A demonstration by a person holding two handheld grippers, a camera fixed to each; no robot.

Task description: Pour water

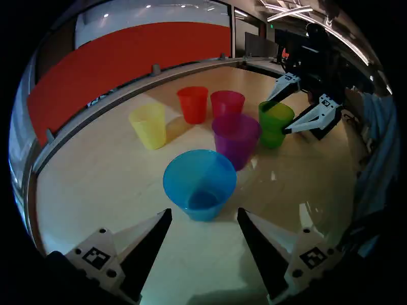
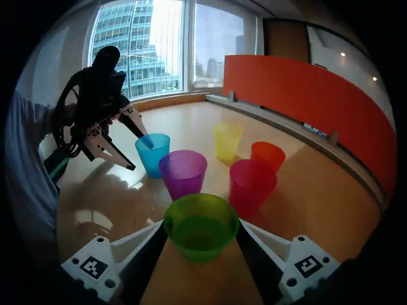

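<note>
The left gripper (image 1: pixel 203 212) holds its fingers wide on either side of the blue cup (image 1: pixel 200 178), which stands on the pale table (image 1: pixel 102 193) without being gripped. The right gripper (image 2: pixel 201 223) has its fingers close against both sides of the green cup (image 2: pixel 201 239) (whether they actually press on it, I cannot tell). Between the two stands a purple cup (image 1: pixel 236 138), with pink (image 1: pixel 227 103), red (image 1: pixel 193 104) and yellow (image 1: pixel 148 125) cups behind, all upright.
</note>
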